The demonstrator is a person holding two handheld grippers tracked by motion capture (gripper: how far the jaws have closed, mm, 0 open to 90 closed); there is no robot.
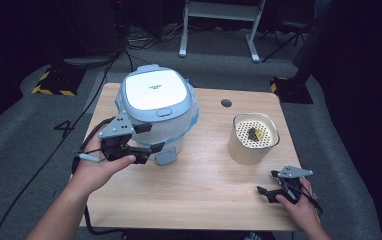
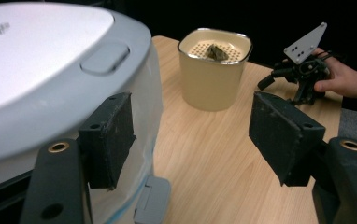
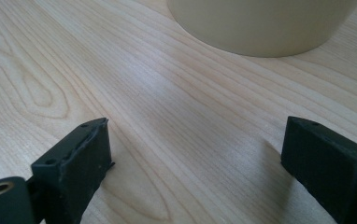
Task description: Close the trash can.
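Left gripper (image 1: 151, 152) hovering at front of white-lidded air fryer (image 1: 156, 107), jaws standing wide, gripping nothing. Right gripper (image 1: 268, 194) resting near table's (image 1: 199, 190) front edge, gaping, empty. Beige perforated basket (image 1: 253, 137) sitting between.

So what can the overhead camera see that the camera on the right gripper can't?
The high view alone shows the white-lidded cooker, the left gripper with open jaws beside it, and the perforated tray with a dark lump inside the beige pot. The right gripper view alone shows the wood grain close up between its own open jaws. Both show the wooden table and the pot's wall.
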